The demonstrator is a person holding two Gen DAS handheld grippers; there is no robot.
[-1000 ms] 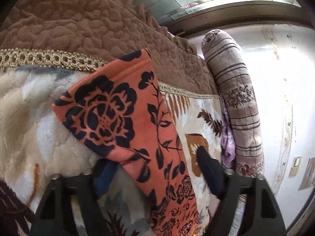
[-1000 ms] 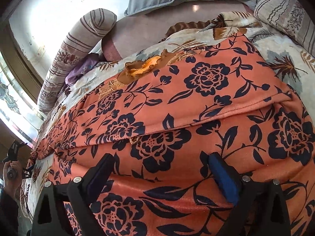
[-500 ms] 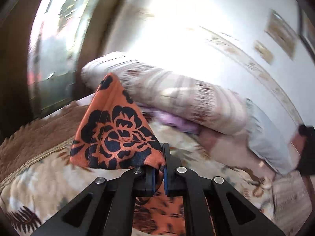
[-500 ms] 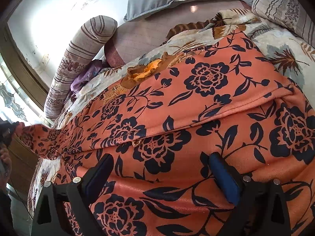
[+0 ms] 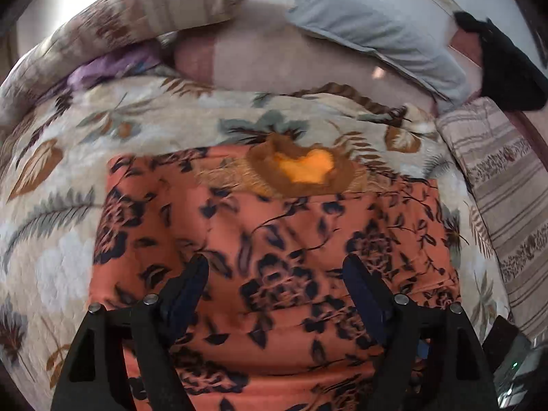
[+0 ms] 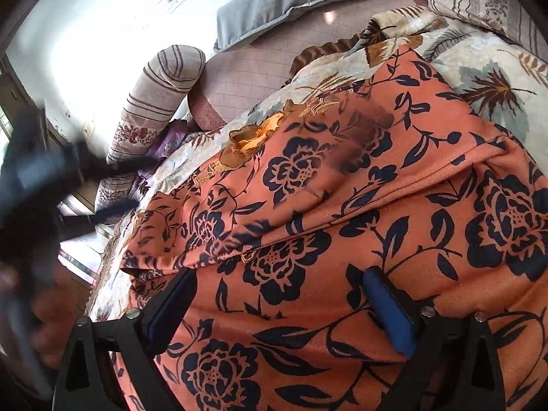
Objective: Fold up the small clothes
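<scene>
Left hand-held gripper [image 5: 275,275]: jaws just opened wide, nothing between them, poised above the orange floral garment [image 5: 274,239]. Right hand-held gripper [image 6: 279,289]: also spread, empty, over the same cloth. Garment lies partly folded on the leaf-print blanket [image 5: 137,120] on the bed. Fabric looks thin, limp, light, likely to slide; best pinched at a hemmed corner or fold edge.

Garment [image 5: 274,239] lies on blanket [image 5: 61,246]; pillows [image 5: 370,27] behind.
</scene>
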